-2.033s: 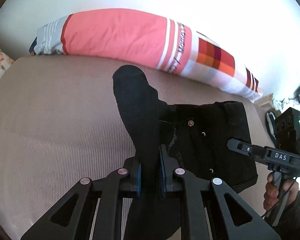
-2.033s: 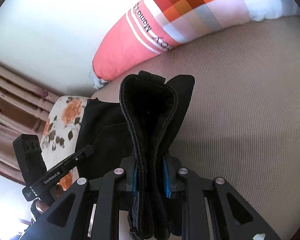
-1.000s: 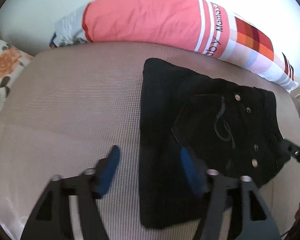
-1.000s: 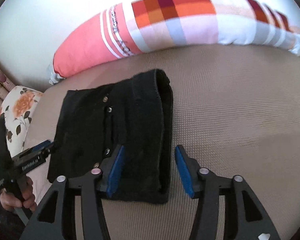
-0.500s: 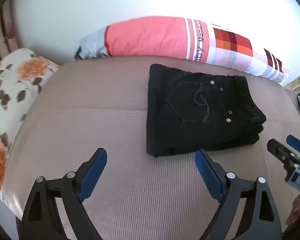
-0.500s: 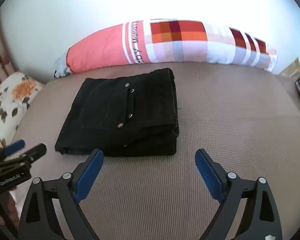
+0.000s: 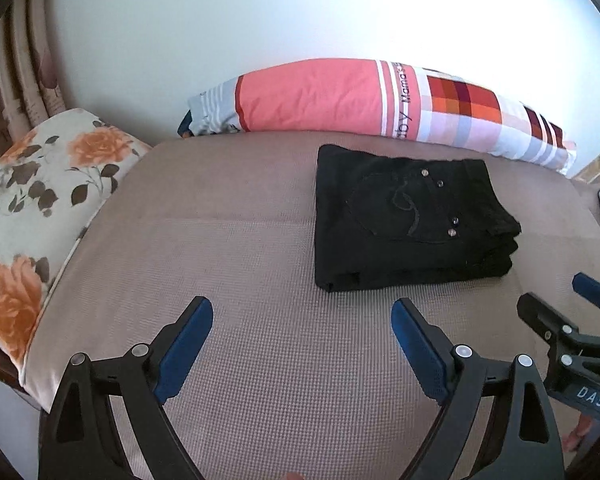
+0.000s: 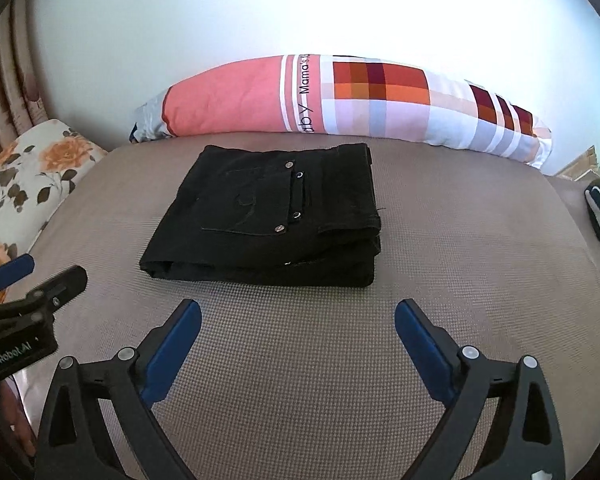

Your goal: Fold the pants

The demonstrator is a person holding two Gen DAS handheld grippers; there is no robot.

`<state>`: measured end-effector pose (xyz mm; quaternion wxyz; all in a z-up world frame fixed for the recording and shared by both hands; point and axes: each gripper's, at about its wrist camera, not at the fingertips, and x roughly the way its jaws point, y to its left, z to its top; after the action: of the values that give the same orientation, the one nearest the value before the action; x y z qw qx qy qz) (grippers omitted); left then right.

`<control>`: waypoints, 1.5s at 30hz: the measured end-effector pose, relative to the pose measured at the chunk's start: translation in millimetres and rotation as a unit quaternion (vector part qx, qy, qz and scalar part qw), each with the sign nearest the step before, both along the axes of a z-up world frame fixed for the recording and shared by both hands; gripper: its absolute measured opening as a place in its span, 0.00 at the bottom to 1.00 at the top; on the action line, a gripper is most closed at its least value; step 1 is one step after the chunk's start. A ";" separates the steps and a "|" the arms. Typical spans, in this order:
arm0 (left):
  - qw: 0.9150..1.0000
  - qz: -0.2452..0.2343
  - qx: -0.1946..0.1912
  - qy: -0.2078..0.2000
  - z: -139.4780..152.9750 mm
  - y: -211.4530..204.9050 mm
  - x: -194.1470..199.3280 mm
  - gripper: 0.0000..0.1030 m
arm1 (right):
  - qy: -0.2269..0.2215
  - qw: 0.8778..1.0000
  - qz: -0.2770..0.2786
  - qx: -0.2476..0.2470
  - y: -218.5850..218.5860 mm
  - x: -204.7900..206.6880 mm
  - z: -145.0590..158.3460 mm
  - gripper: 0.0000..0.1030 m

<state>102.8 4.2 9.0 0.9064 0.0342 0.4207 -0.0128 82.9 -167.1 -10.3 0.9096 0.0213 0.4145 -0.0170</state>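
Both grippers, left gripper (image 7: 302,322) and right gripper (image 8: 297,322), hang spread and empty, the right's jaws opening.
We judge the pants (image 8: 267,216) folded; lift clear without brushing the stack.

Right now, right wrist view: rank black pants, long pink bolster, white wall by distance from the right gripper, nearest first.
From the right gripper, jaws opening, nothing between them:
1. Black pants, folded, just ahead, slightly left.
2. Long pink bolster, behind the pants, along the bed's far edge.
3. White wall, behind the bolster.
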 end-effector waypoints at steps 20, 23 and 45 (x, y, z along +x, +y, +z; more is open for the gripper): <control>1.000 0.014 -0.009 0.012 -6.3 5.7 -12.5 0.88 | 0.021 1.000 0.004 0.014 8.7 -6.3 -6.7 0.94; 1.000 0.011 -0.002 0.011 -6.4 3.5 -14.0 0.88 | 0.023 1.000 0.000 0.015 8.1 -6.5 -7.5 0.94; 1.000 0.005 0.001 0.030 -16.7 -2.0 -14.4 0.88 | 0.034 0.999 0.007 0.017 9.5 -6.6 -14.8 0.94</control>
<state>88.5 2.3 -7.8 0.8936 0.0327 0.4476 -0.0084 76.4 -157.6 -25.1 0.8946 0.0330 0.4457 -0.0044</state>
